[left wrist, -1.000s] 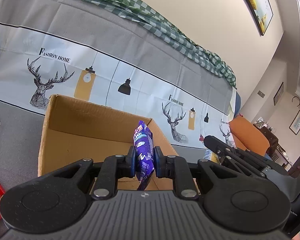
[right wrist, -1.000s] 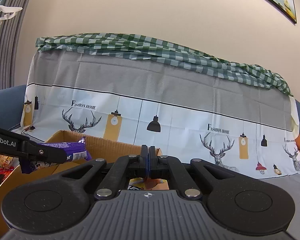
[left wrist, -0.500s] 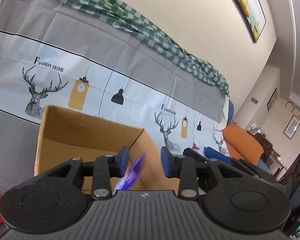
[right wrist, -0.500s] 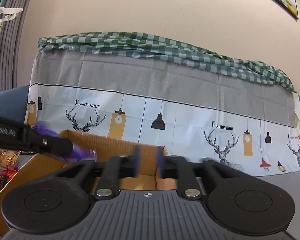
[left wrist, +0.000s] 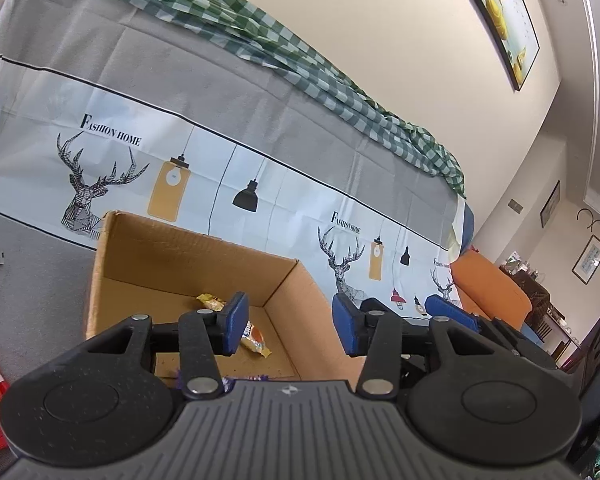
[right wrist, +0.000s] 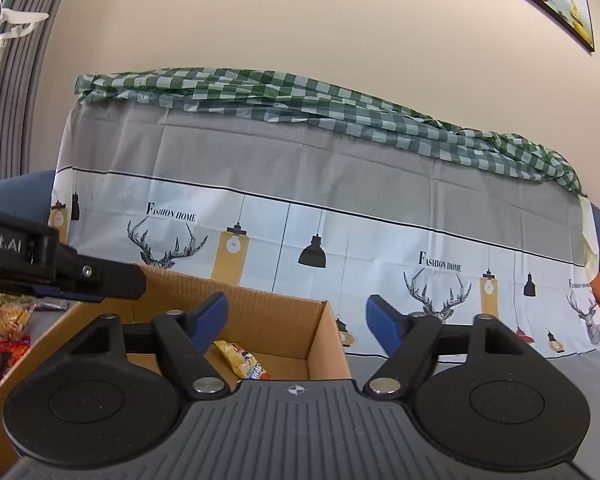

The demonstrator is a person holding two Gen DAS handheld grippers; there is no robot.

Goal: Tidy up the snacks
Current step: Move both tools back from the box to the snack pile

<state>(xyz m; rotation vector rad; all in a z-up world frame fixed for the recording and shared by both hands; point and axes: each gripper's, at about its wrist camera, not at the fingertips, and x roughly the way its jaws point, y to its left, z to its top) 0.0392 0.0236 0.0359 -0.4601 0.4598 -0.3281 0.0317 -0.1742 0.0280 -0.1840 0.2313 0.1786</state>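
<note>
Draped in deer-print cloth, the sofa is filling the background while I am hovering both the left gripper [left wrist: 286, 320] and right gripper [right wrist: 298, 318] — spread wide, empty — over the cardboard box [left wrist: 148, 240], where yellow snack packets [left wrist: 254, 338] are lying low at frame centre, ready for more.

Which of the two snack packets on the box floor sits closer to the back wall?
The small plain yellow packet. The orange-and-yellow printed packet lies nearer the front of the cardboard box.

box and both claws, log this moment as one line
left claw: open, empty | right claw: open, empty | cardboard box: yellow snack packet on floor, purple wrapper at near edge
</note>
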